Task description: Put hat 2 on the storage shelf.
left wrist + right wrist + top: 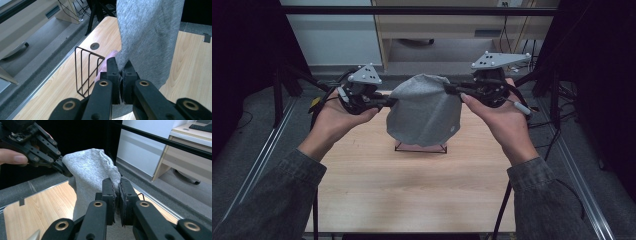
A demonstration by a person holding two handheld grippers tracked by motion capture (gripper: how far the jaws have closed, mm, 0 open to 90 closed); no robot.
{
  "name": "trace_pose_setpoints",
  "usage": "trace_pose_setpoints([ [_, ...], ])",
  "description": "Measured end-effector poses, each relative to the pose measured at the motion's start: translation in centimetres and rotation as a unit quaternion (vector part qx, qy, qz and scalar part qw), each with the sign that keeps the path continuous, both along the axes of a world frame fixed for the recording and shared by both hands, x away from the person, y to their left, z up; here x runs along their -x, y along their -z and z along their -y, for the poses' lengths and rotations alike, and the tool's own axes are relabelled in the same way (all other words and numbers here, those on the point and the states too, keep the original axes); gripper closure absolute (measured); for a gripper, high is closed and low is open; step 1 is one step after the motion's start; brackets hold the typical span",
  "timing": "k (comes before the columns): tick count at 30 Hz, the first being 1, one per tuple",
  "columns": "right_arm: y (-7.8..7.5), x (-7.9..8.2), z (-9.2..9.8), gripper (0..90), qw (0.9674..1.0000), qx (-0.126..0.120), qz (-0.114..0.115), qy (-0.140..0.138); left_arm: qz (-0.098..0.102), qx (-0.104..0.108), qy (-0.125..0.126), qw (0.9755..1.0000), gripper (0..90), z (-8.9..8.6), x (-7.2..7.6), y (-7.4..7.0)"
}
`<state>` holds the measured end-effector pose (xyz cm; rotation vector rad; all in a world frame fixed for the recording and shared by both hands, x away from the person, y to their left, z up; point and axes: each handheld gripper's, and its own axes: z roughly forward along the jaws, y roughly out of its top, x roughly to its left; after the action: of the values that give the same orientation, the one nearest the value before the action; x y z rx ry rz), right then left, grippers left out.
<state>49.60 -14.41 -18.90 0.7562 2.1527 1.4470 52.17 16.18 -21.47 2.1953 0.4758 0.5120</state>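
A grey cloth hangs in the air above the wooden table, stretched between both grippers. My left gripper is shut on its left edge, and the right gripper is shut on its upper right edge. In the left gripper view the jaws pinch the cloth at the gripper. Seen from the right gripper view, the gripper clamps the grey fabric, and the other gripper holds the far corner. A black wire rack stands on the table below the cloth, partly hidden by it.
The black wire rack stands near the table's far edge, with something pink behind its bars. A round hole is set in the tabletop. Black frame posts flank the table, and a wooden desk stands beyond it.
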Motion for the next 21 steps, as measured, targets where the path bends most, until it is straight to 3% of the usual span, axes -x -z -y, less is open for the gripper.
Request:
trace_pose_setpoints([
  [9,0.5,-0.2,0.1,84.4,1.0,0.0,-0.001,-0.003,-0.001,0.004,0.0,1.0,87.2,0.2,-0.3,0.6],
  [21,-0.8,-1.1,0.6,84.5,0.9996,-0.016,0.019,0.016,0.017,0.019,-0.016,0.9996,87.3,0.7,-1.7,-1.7],
])
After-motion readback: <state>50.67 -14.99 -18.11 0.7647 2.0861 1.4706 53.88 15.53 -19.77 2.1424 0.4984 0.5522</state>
